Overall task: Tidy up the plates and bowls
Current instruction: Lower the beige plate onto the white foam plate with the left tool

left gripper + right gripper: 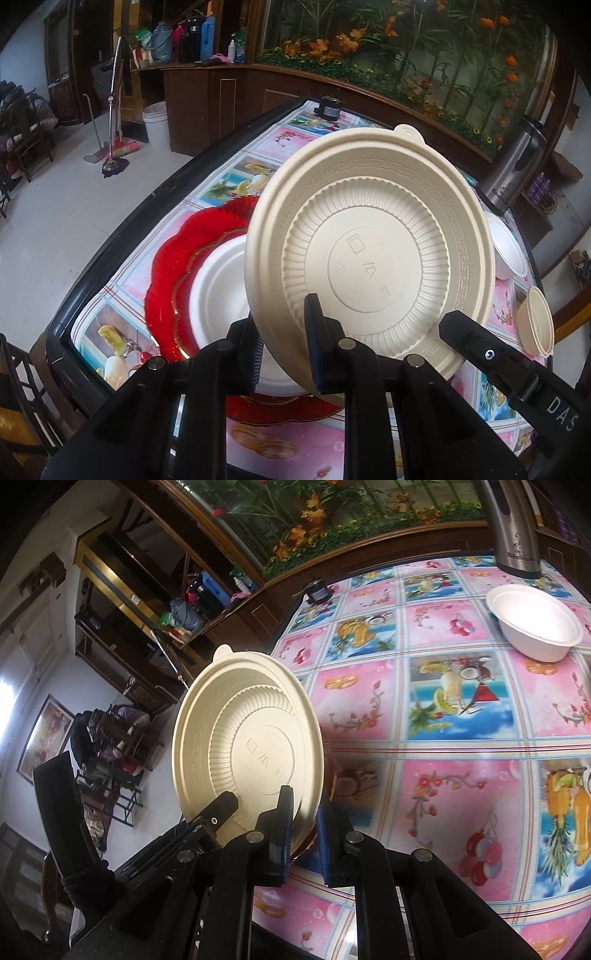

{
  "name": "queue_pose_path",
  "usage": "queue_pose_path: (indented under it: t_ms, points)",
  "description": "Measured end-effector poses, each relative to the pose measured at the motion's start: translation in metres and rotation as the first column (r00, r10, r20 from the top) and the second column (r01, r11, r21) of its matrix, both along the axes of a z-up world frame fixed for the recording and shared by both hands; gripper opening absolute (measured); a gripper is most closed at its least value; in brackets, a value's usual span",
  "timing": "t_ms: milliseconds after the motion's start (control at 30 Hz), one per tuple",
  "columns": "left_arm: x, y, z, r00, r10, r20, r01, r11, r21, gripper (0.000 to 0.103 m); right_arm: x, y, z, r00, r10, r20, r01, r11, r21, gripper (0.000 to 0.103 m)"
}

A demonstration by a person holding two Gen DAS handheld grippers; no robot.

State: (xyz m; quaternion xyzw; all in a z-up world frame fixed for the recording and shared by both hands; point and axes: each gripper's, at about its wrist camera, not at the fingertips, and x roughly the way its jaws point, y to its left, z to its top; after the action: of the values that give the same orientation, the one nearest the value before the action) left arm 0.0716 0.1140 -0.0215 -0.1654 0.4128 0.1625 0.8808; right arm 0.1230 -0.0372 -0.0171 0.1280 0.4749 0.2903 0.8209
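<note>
A: You are clamping the cream plastic plate [369,254] at its near rim with the left gripper [284,354] and the right gripper [304,834], holding it tilted above the red plate [166,280].

B: It is looking light, stiff and slick. The white bowl [535,624] is sitting well apart; the table edge [122,236] is running beside the stack.

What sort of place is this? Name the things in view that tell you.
Probably a lived-in home dining room: a table with a fruit-print cloth, a mop on the tiled floor, and flasks on a wooden sideboard.
</note>
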Motion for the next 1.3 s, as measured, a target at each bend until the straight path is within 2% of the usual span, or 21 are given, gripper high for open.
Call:
queue_pose_path:
  t_ms: [633,1300]
  points:
    - [-0.010,0.036,-0.011,0.997,0.061,-0.038,-0.063,0.997,-0.041,0.019,0.003,0.050,-0.011,0.994,0.101,-0.040,-0.102,0.994,-0.044,0.012]
    - [-0.012,0.040,-0.019,0.996,0.055,-0.064,-0.058,0.998,-0.037,0.018,0.007,0.054,-0.023,0.992,0.105,-0.077,-0.109,0.992,-0.061,0.012]
